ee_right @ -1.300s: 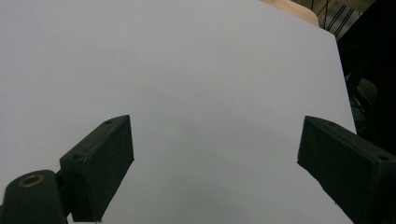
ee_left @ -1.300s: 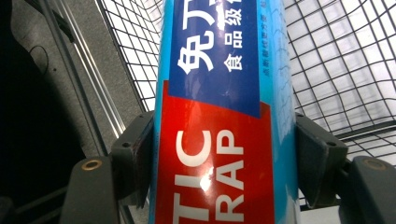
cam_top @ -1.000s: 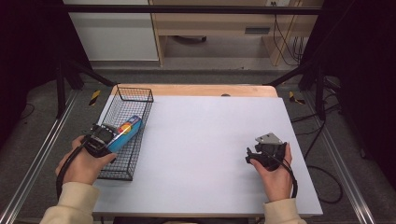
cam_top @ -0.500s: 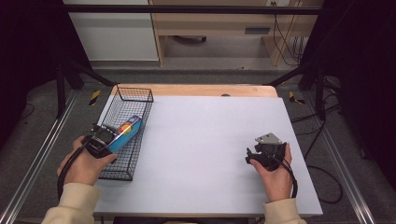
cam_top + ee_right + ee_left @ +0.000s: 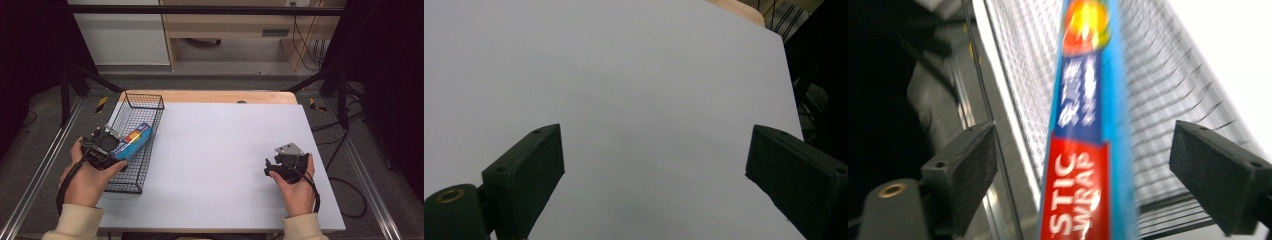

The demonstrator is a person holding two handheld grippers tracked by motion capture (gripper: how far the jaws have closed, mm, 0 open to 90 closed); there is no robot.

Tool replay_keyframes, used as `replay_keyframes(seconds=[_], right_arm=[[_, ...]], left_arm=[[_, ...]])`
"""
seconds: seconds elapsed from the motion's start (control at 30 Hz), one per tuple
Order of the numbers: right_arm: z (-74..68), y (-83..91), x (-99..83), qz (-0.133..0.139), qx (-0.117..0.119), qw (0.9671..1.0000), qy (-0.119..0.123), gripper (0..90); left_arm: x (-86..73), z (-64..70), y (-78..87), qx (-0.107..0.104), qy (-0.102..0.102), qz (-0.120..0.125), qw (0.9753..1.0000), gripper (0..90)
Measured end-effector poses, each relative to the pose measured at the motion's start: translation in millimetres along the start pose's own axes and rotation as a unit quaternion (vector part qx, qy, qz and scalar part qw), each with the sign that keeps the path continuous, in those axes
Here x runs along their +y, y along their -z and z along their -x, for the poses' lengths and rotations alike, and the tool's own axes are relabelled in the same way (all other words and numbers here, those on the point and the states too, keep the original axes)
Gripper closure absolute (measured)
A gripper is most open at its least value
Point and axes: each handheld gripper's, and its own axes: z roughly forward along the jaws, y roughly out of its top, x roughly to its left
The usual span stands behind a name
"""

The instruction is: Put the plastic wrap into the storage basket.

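From above, the wire basket point(image 5: 131, 145) sits at the table's point(image 5: 220, 160) left edge with the blue plastic wrap box point(image 5: 131, 140) lying slantwise in it. The left gripper point(image 5: 102, 146) is at the box's near end; the right gripper point(image 5: 278, 162) rests near the right.

In the left gripper view, the jaws stand wide apart, the box point(image 5: 1088, 125) between them untouched, mesh point(image 5: 1158, 90) behind.

In the right gripper view, the jaws gape over bare tabletop point(image 5: 634, 90).

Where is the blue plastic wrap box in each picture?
High view: the plastic wrap box lies at the left, in the wire basket, just ahead of the left tongs.
Left gripper view: it runs up the middle, between the open jaws without touching them.
Right gripper view: bare white table top ahead of the right tongs, not the box.
Shared landmark: the white table top, also beside the basket in the other two views.
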Motion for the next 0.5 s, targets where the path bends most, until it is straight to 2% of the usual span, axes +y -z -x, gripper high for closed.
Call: replay_keyframes(seconds=[0.03,0.07,0.1,0.13,0.17,0.23,0.3,0.33,0.4,0.47,0.5], right_arm=[[0.7,1.2,-0.4,0.003,-0.002,1.0,0.001,7.6],[1.0,1.5,-0.7,0.006,-0.004,1.0,0.002,7.4],[1.7,2.2,-1.1,0.007,-0.003,1.0,-0.001,7.4],[1.7,2.2,-1.1,0.007,-0.003,1.0,-0.001,7.4],[2.1,3.0,-1.1,0.009,0.0,0.9999,-0.006,7.3],[1.6,3.5,-1.4,0.015,0.009,0.9998,-0.008,7.1],[0.9,5.3,-1.8,0.015,0.016,0.9996,-0.016,6.6],[2.1,5.3,-2.4,0.02,0.015,0.9996,-0.009,6.5],[2.2,7.6,-2.8,0.025,0.019,0.9994,-0.016,6.0],[1.7,9.6,-3.4,0.029,0.019,0.9992,-0.02,5.4],[1.8,10.7,-4.0,0.032,0.019,0.9992,-0.016,5.0]], left_arm=[[3.5,5.5,7.2,-0.009,-0.002,0.026,0.9996,11.3],[3.5,5.5,7.2,-0.009,-0.002,0.026,0.9996,10.6],[9.2,11.8,11.7,-0.025,-0.007,0.051,0.9984,9.6],[9.2,11.8,11.7,-0.025,-0.007,0.051,0.9984,9.5],[13.1,16.0,12.2,-0.041,-0.007,0.069,0.9967,9.5],[20.0,22.7,10.9,-0.065,-0.014,0.086,0.994,9.5],[26.3,29.0,9.0,-0.081,-0.023,0.098,0.9916,9.6],[30.8,34.1,8.1,-0.091,-0.029,0.105,0.9898,9.8],[37.9,43.5,7.1,-0.103,-0.04,0.117,0.9869,10.0],[45.1,53.3,6.7,-0.117,-0.052,0.13,0.9832,10.0],[48.6,57.8,6.6,-0.129,-0.056,0.137,0.9805,9.9]])
